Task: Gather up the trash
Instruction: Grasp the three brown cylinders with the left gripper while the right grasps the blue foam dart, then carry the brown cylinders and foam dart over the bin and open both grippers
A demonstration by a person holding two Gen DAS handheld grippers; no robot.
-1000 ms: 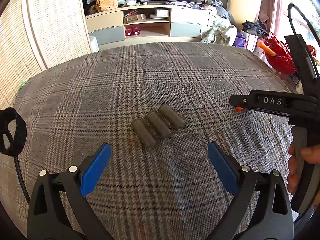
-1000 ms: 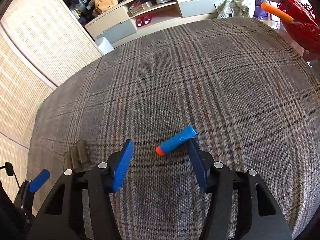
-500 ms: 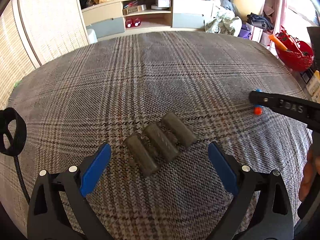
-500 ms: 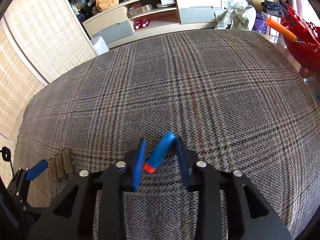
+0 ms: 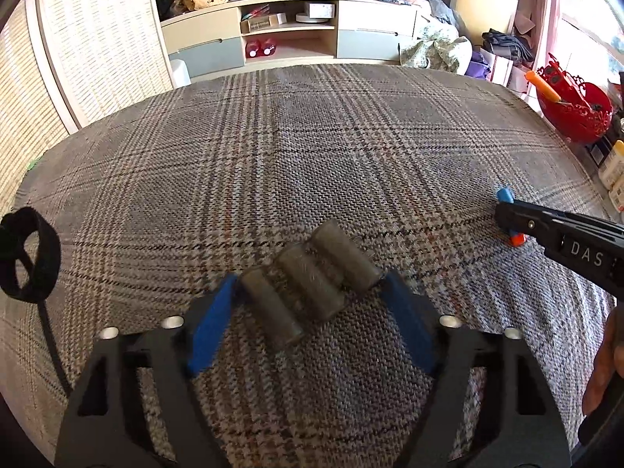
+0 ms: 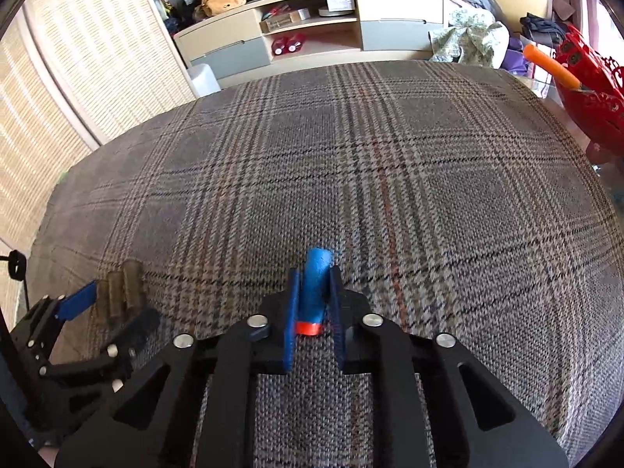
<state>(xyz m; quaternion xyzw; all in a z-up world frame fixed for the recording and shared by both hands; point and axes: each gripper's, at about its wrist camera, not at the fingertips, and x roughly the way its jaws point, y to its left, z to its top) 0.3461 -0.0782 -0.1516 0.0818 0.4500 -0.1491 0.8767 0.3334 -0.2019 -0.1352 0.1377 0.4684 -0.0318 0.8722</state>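
- Three dark, dusty cylinders joined side by side, the cylinder pack [image 5: 310,284], lie on the plaid cloth [image 5: 312,156] in my left wrist view, right between my left gripper [image 5: 308,286]'s blue fingertips [image 5: 212,319]. The jaws stand partly closed, each pad at or just beside an end cylinder; I cannot tell whether they press it.
- At the right edge, my right gripper [image 5: 511,220] is cut off by the frame; white letters "DAS" read on its black body, and it hides most of the blue foam dart [image 5: 504,195].
- From the right wrist view, my right gripper [image 6: 314,304] is clamped on the blue foam dart [image 6: 316,284], orange tip toward the camera.
- Far left, the cylinder pack [image 6: 121,292] is half hidden by my left gripper [image 6: 117,304].
- Cut off at far right is a red basket [image 6: 592,89].
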